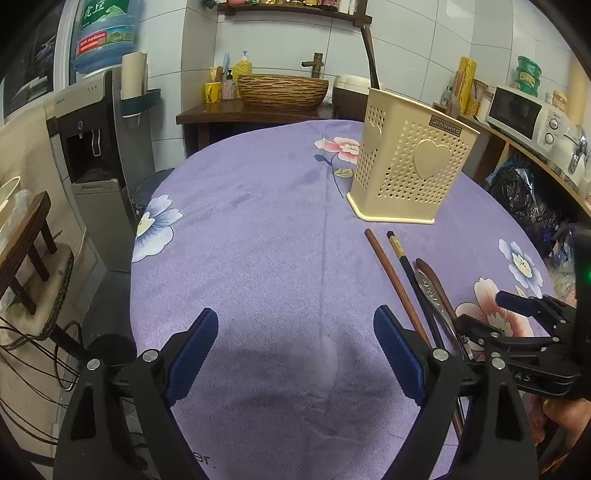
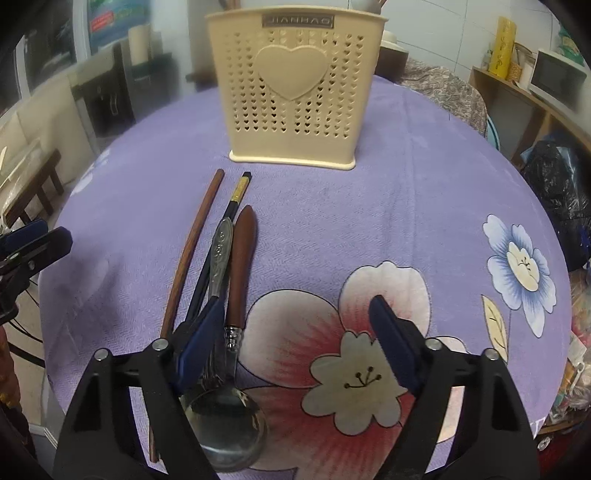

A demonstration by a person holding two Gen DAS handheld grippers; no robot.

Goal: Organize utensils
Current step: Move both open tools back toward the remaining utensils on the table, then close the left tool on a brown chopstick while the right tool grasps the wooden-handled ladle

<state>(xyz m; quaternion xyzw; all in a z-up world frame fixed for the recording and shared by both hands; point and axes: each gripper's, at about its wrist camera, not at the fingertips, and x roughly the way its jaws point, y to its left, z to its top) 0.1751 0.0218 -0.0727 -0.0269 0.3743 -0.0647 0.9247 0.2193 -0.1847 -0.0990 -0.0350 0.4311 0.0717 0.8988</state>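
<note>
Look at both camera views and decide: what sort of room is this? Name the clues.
Most likely a home kitchen or dining corner. A microwave sits on a shelf, a water dispenser stands by the wall, and a cream utensil holder stands on the cloth-covered table.

A purple tablecloth (image 1: 258,221) printed with large flowers covers the round table. Beyond its far edge a dark wooden stand (image 1: 221,114) carries a woven brown basin (image 1: 282,90) beneath a brass tap (image 1: 316,64), with a yellow mug (image 1: 213,92) and a yellow soap bottle (image 1: 242,66) beside it. A water dispenser (image 1: 92,147) topped by a blue bottle (image 1: 105,33) stands at the left, and a white microwave (image 1: 521,112) sits on a shelf at the right
</note>
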